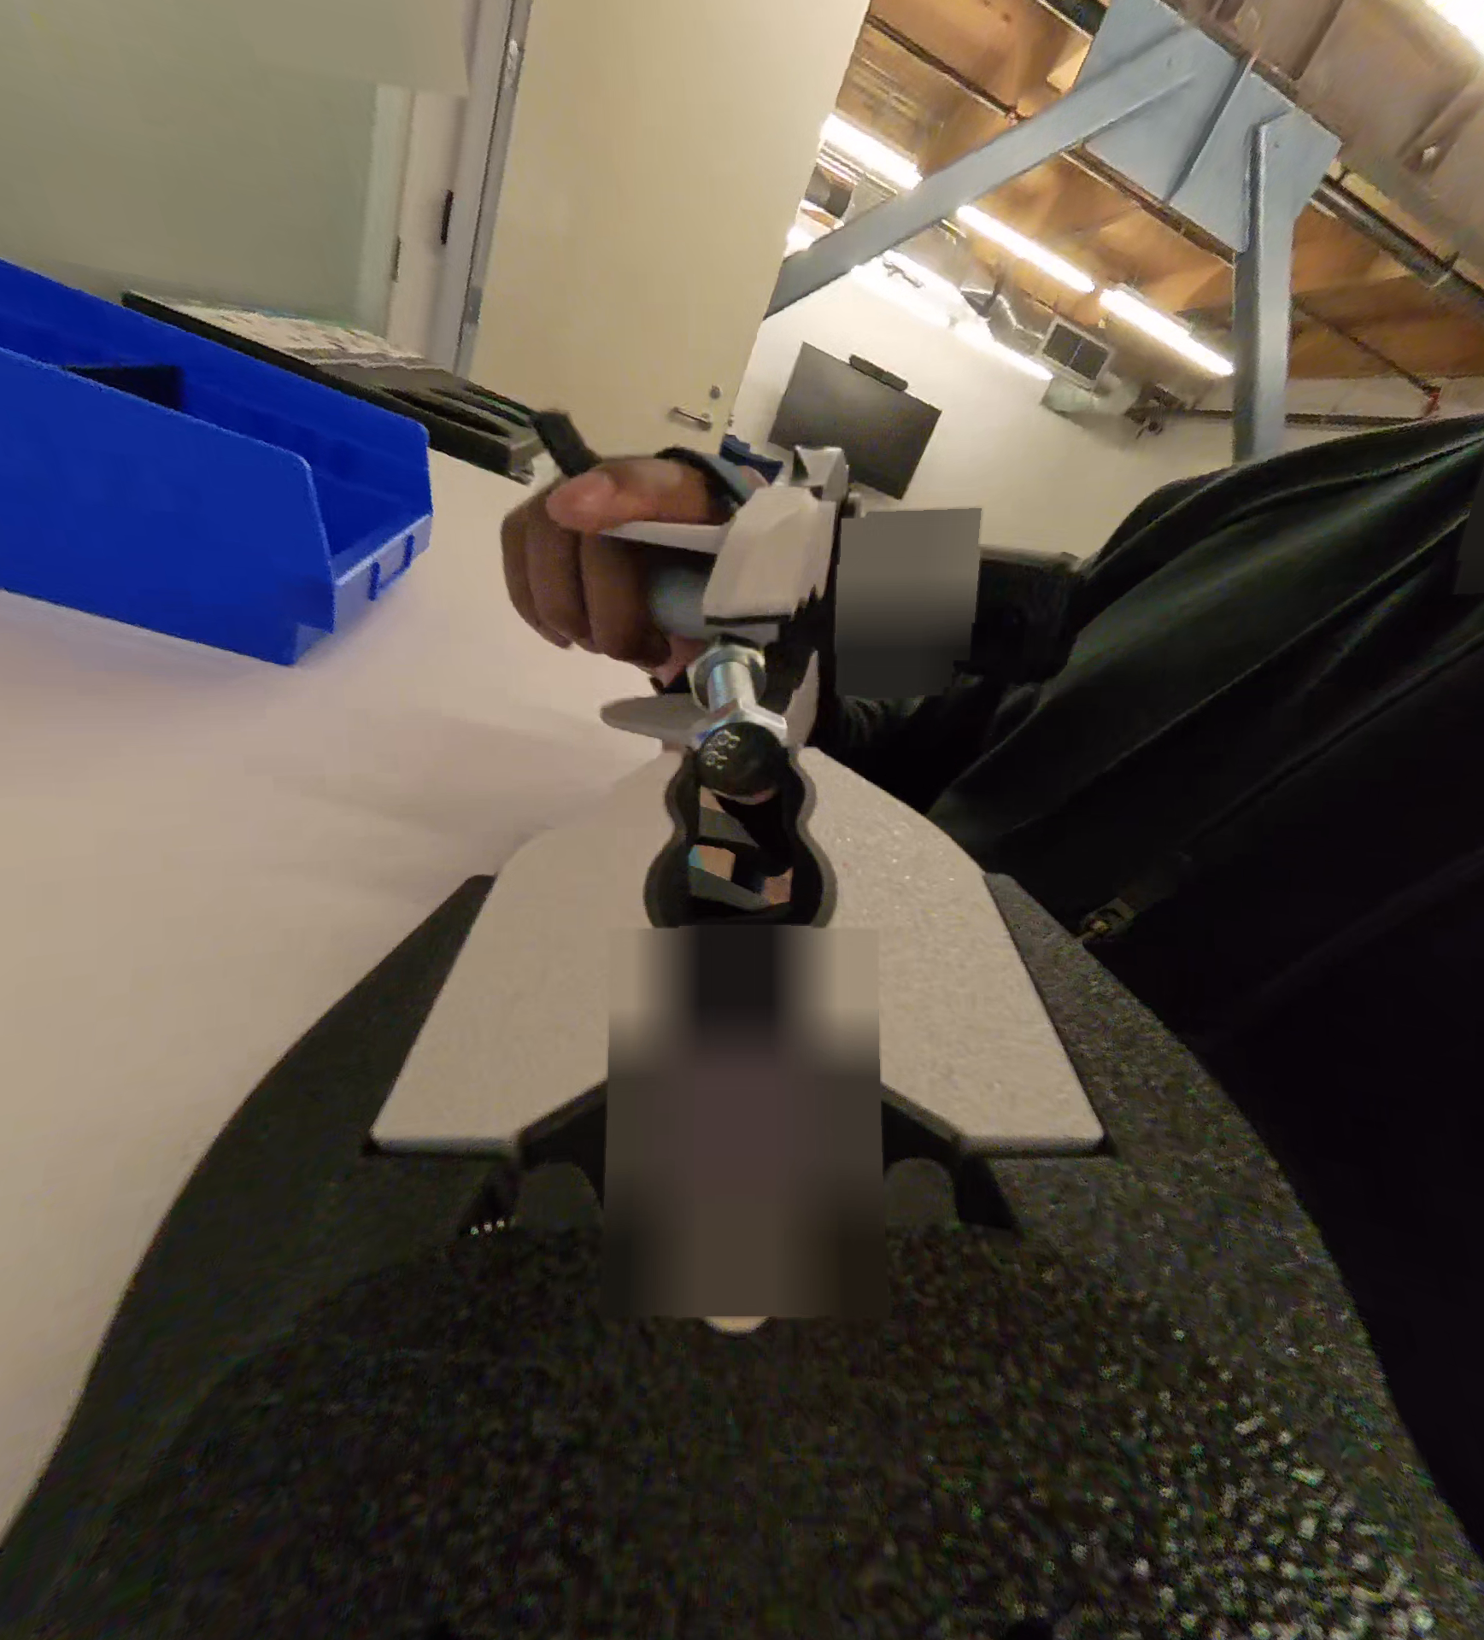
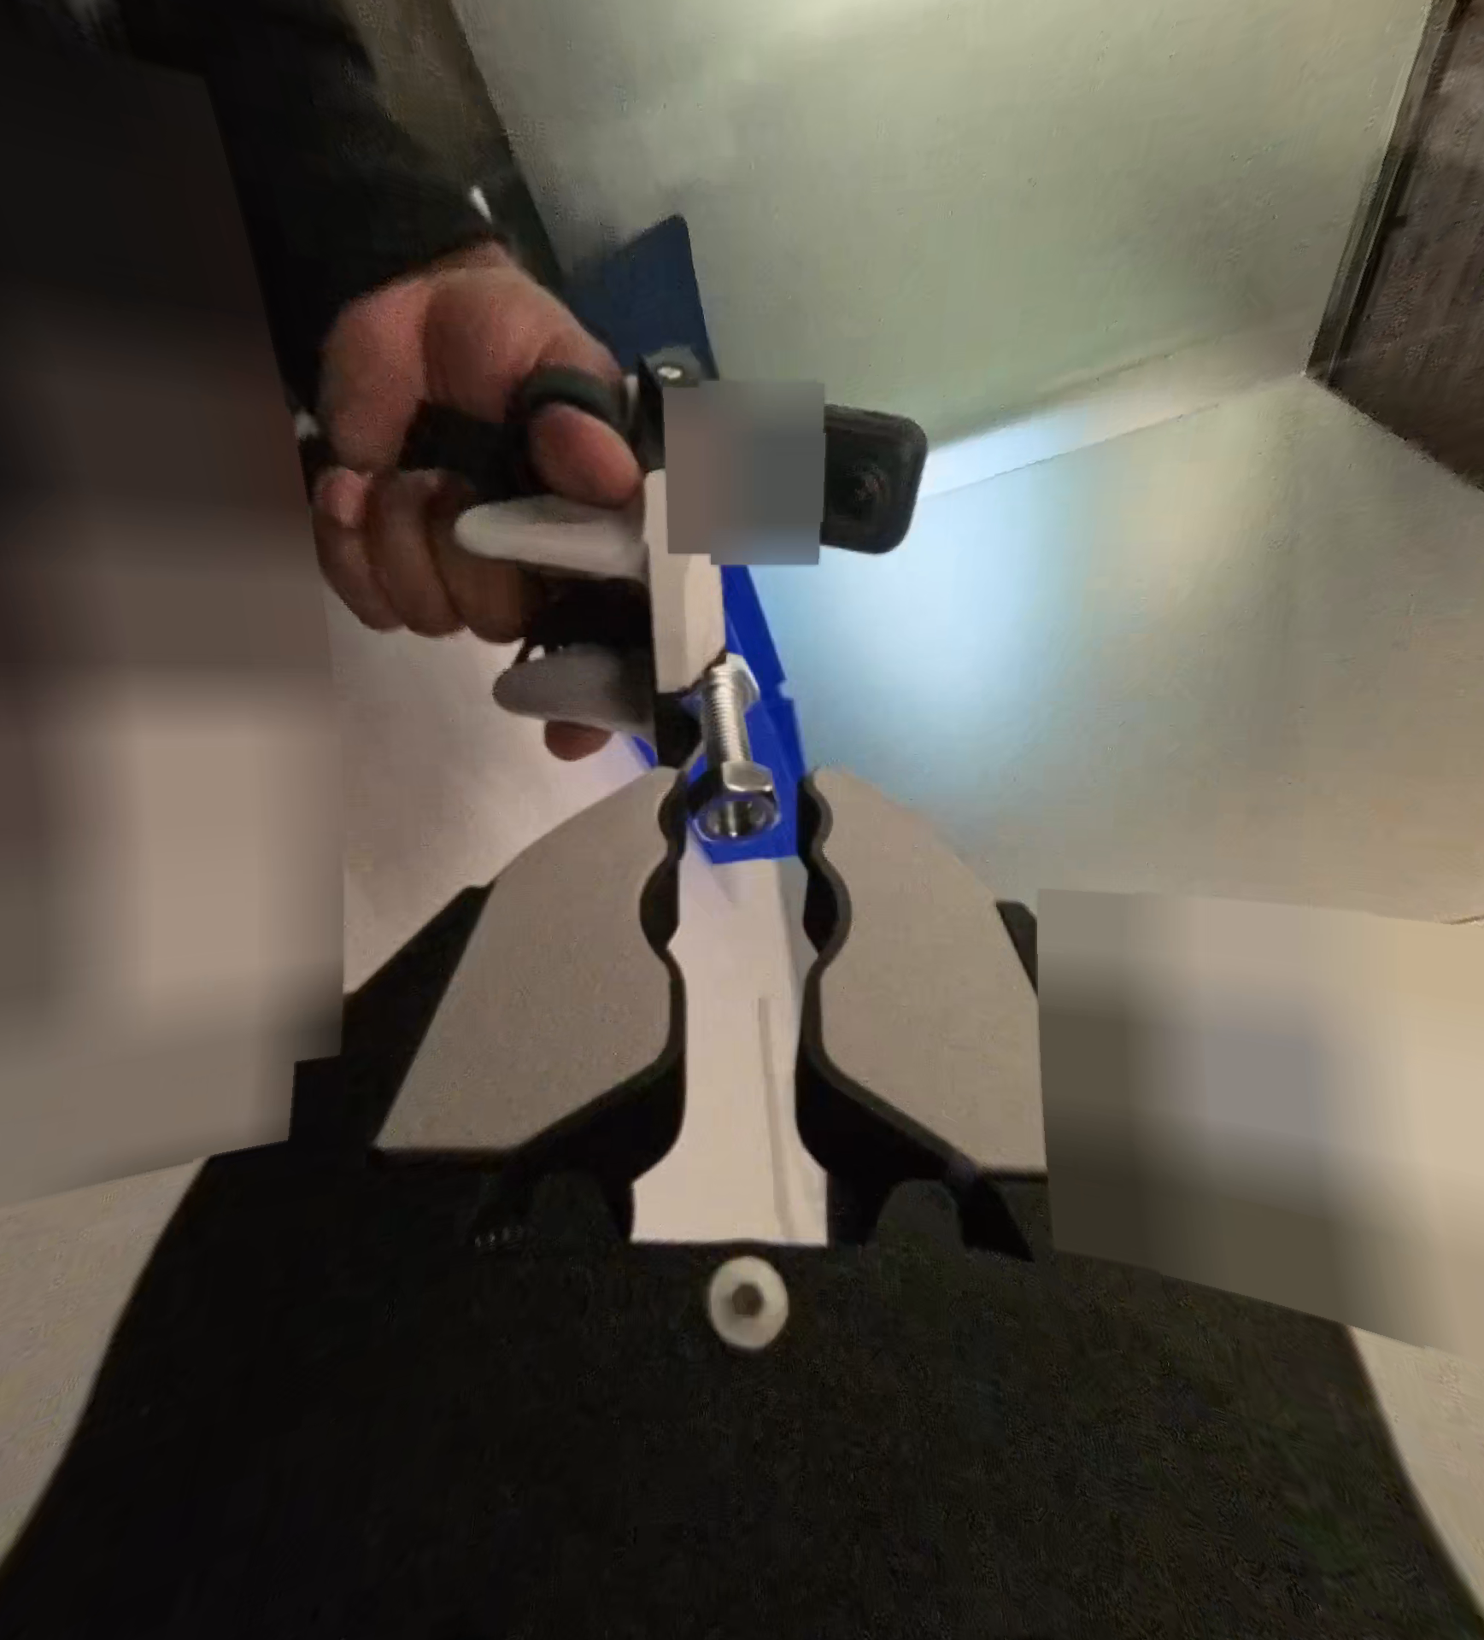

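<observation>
Silver bolt (image 1: 725, 701) bridging two tongs above a white table (image 1: 188, 799)

The left wrist view alone shows the left tongs (image 1: 738, 776) clamped on the bolt's dark head. The right wrist view alone shows the nut (image 2: 738, 812) on the bolt's far end, sitting between the parted right tongs (image 2: 740, 785) with slim gaps either side. The blue bin (image 1: 143, 461) stands well apart across bare table, and a dark jacket (image 1: 1253, 710) is close on the other side.

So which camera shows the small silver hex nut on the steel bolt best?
The right wrist view: the nut faces the lens, its hole visible, on the bolt's end. The left wrist view looks along the bolt from its dark head, leaving the nut a blurred sliver behind.
</observation>
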Demonstrator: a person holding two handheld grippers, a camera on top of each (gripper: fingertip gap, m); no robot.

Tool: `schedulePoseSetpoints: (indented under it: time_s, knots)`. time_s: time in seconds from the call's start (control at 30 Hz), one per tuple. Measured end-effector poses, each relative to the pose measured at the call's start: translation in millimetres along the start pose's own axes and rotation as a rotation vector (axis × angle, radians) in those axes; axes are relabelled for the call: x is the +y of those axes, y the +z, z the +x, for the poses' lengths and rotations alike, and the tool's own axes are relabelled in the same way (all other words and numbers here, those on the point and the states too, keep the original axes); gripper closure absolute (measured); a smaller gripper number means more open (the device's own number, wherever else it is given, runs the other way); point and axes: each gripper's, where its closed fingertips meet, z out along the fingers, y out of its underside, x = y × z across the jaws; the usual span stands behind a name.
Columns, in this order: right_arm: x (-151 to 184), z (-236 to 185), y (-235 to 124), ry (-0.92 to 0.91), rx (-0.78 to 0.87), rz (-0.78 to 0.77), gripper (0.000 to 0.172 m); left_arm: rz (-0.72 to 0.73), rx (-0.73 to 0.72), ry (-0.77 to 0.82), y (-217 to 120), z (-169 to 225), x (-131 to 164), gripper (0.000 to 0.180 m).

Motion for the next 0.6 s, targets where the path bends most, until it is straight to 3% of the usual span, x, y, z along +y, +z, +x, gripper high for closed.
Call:
schedulePoseSetpoints:
  time_s: [0.03, 0.13, 0.23, 0.33, 0.43, 0.5, 0.6]
  knots:
    - [0, 2, 0, 0.142, -0.023, 0.016, 0.143, 0.01, -0.023, 0.025, -2, -3, -2, 0.163]
    - [1, 12, 0, 0.636, -0.089, 0.076, 0.132, 0.056, -0.084, 0.107, -9, -8, -11, 0.163]
    - [0, 19, 2, 1.062, -0.186, 0.153, 0.131, 0.054, -0.138, 0.229, -13, -8, -14, 0.163]
    - [-1, 11, 5, 1.258, -0.296, 0.165, 0.134, 0.013, -0.163, 0.333, -12, -6, -11, 0.163]
    - [-3, -7, 7, 1.145, -0.353, 0.105, 0.152, -0.02, -0.156, 0.374, -8, -2, -5, 0.163]
    - [-3, -10, 6, 0.993, -0.325, 0.074, 0.153, -0.018, -0.128, 0.33, -7, 0, -3, 0.163]
    - [-1, -8, 2, 0.553, -0.208, 0.03, 0.153, -0.003, -0.035, 0.129, -3, 2, 1, 0.163]
